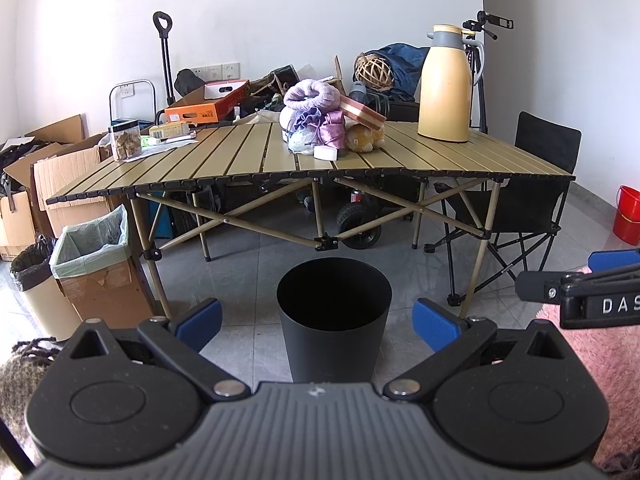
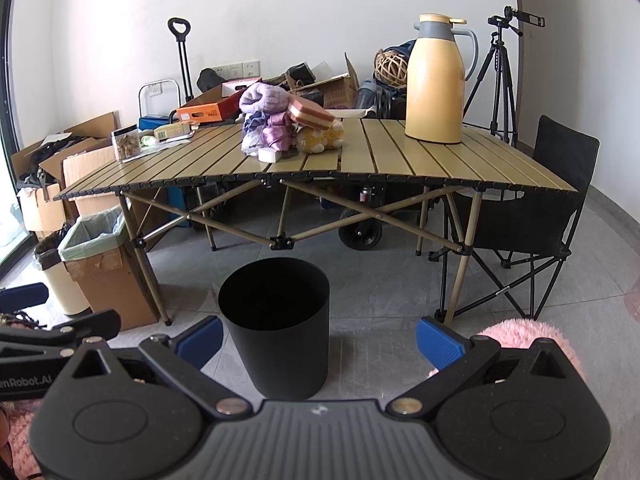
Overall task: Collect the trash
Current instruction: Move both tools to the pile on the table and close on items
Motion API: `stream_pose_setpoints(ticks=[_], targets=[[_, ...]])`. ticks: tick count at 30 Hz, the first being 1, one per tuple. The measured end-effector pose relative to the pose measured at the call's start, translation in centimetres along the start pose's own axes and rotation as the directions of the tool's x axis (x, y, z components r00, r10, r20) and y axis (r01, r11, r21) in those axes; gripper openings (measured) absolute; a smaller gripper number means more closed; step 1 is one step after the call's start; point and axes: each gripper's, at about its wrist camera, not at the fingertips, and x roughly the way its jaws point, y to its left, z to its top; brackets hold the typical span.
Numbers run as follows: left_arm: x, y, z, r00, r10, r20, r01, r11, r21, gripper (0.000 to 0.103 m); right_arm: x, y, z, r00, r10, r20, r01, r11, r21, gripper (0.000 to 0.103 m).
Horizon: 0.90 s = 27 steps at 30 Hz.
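Both hand-held grippers, left (image 1: 318, 322) and right (image 2: 318, 336), are spread wide and carrying nothing. Black bin (image 1: 334, 320) sits on the floor dead ahead, trash pile (image 1: 316, 126) mid-tabletop beyond it, neither closer.

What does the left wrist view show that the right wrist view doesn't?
Only the left wrist view shows the red bucket at the far right and the right gripper entering from that side.

Only the right wrist view shows the tripod clear of the yellow thermos, and the left gripper at its left edge.

Both show the black bin on the floor between open jaws, the folding table, and the lined cardboard box.
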Motion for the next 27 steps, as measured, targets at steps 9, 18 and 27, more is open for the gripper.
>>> stream_pose_setpoints(ticks=[9,18,27], targets=[[2.0,0.4,1.2,1.000,0.022,0.012,-0.023,1.000,0.012,0.103,1.7,-0.9,1.5,0.999,-0.009,0.037,0.009,1.000,-0.005,0.103],[4.8,0.4,3.1,0.998,0.044,0.039,-0.045,0.999,0.020,0.103,4.5,-1.4,3.7,0.999,0.002,0.051,-0.001,1.000,-0.010,0.103],[8.4,0.8,5.5,0.997,0.054,0.052,-0.055,0.998,0.024,0.103,8.2,-1.7,6.6,0.997,0.018,0.070,-0.017,1.000,-0.014,0.103]])
